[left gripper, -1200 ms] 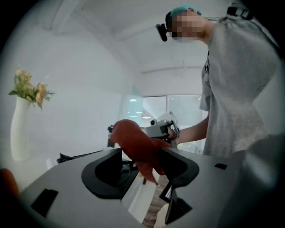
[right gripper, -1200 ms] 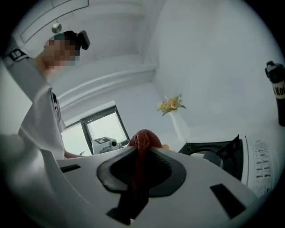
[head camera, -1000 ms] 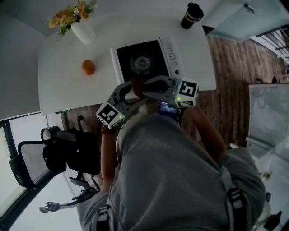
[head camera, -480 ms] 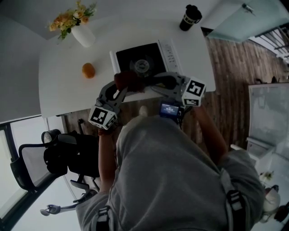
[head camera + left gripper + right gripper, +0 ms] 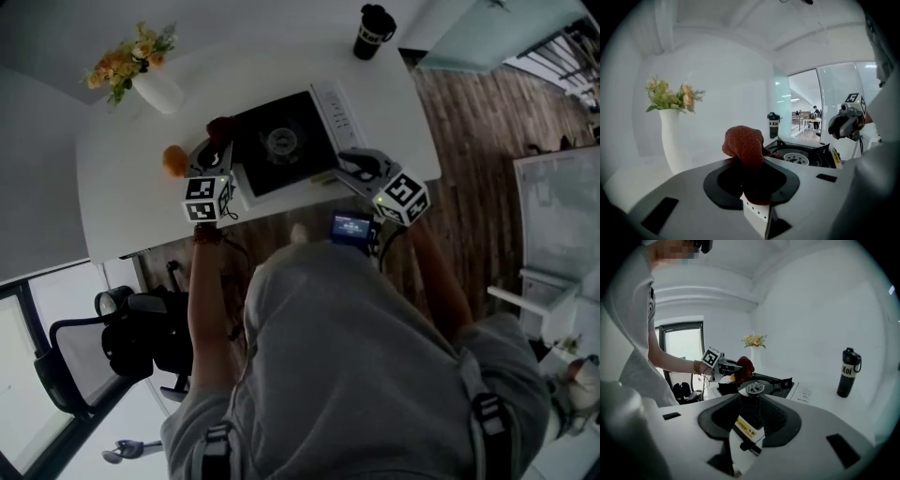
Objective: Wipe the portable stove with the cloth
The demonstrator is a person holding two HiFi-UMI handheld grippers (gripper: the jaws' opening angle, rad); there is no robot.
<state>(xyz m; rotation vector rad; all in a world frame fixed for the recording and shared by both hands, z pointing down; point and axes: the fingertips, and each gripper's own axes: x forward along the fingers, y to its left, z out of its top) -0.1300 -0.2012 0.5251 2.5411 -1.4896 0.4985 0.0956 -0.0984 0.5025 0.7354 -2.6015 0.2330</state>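
Observation:
The portable stove [image 5: 298,120], black top with a white control strip, sits mid-table. A dark red cloth [image 5: 221,127] bunches up between the jaws of my left gripper [image 5: 217,142], which hangs by the stove's left edge. Its jaws have just been closing and are shut on the cloth [image 5: 743,143]. My right gripper [image 5: 349,167] is at the stove's front right corner. Its jaws have just been opening, and the stove's corner with its yellow label [image 5: 746,427] lies between them. The burner [image 5: 754,388] shows just beyond.
An orange [image 5: 173,159] lies left of the stove, close to the left gripper. A white vase with flowers [image 5: 155,89] stands at the back left, a black bottle [image 5: 372,30] at the back right. The white table's front edge [image 5: 141,239] runs below both grippers; an office chair [image 5: 122,337] stands beneath.
The cloth, earlier between both grippers in front of the stove, has gone left with the left gripper. The right gripper has let it go and dropped to the stove's front right corner.

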